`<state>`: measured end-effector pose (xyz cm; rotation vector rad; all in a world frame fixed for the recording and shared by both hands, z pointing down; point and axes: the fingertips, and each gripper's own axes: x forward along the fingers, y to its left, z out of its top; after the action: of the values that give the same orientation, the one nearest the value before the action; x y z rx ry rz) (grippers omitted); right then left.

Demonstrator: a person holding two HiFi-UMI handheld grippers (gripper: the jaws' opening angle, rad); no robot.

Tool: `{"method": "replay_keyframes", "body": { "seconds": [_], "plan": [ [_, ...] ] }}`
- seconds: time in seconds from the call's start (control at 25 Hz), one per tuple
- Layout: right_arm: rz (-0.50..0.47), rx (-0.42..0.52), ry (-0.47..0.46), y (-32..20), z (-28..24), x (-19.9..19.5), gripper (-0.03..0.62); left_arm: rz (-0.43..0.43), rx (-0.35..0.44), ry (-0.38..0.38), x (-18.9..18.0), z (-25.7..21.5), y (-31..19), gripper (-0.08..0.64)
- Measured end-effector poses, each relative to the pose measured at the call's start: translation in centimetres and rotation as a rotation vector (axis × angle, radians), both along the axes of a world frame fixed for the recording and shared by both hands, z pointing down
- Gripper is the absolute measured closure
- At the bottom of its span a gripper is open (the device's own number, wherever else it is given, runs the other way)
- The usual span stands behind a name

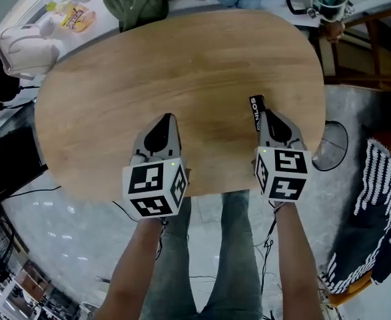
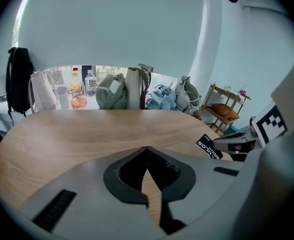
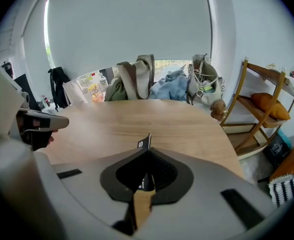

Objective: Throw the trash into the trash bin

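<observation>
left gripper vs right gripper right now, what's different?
Load: the right gripper pinches a black wrapper with white print, which sticks out past its tips. The left gripper has nothing between its jaws.
Place: the right gripper is close to the table's right edge, the left gripper nearer its middle.
Shared: both are shut and point away over the table.

An office-like workroom: oval wooden table, piled bags, wooden shelf alongside.

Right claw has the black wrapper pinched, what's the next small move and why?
Probably swing it right, past the table edge: the right claw is shut on the black wrapper, and the round rim on the floor may be the bin.
</observation>
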<state>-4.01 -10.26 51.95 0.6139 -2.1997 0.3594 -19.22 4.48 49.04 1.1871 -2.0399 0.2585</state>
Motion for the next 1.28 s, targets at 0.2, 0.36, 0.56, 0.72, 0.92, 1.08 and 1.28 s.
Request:
{"method": "replay_keyframes", "body": {
  "seconds": [0.2,0.36,0.56,0.72,0.92,1.08,1.28],
  "plan": [
    [0.088,0.01,-0.014,-2.2,-0.8,3.9,0.583,0.072,0.013,-0.009,2.7,-0.6,-3.1,0.549],
    [0.152,0.014,-0.02,-4.1,-1.3,7.7,0.583,0.125,0.016,-0.011,5.6,-0.9,-5.7,0.549],
    [0.239,0.02,-0.028,-6.9,-1.9,13.2,0.583,0.203,0.027,-0.015,10.2,-1.6,-9.4,0.549],
    [0.318,0.017,-0.035,-8.7,-2.1,17.8,0.583,0.262,0.028,-0.014,13.8,-1.7,-12.0,0.549],
    [0.384,0.02,-0.024,-10.5,-1.7,23.7,0.583,0.323,0.028,-0.007,18.7,-1.2,-15.0,0.549],
    [0.451,0.015,-0.018,-11.8,-1.0,28.4,0.583,0.375,0.024,0.006,22.7,-0.3,-17.1,0.549],
    [0.532,0.001,-0.009,-12.9,0.8,33.6,0.583,0.444,0.008,0.023,27.3,1.0,-19.3,0.549]
  ]
}}
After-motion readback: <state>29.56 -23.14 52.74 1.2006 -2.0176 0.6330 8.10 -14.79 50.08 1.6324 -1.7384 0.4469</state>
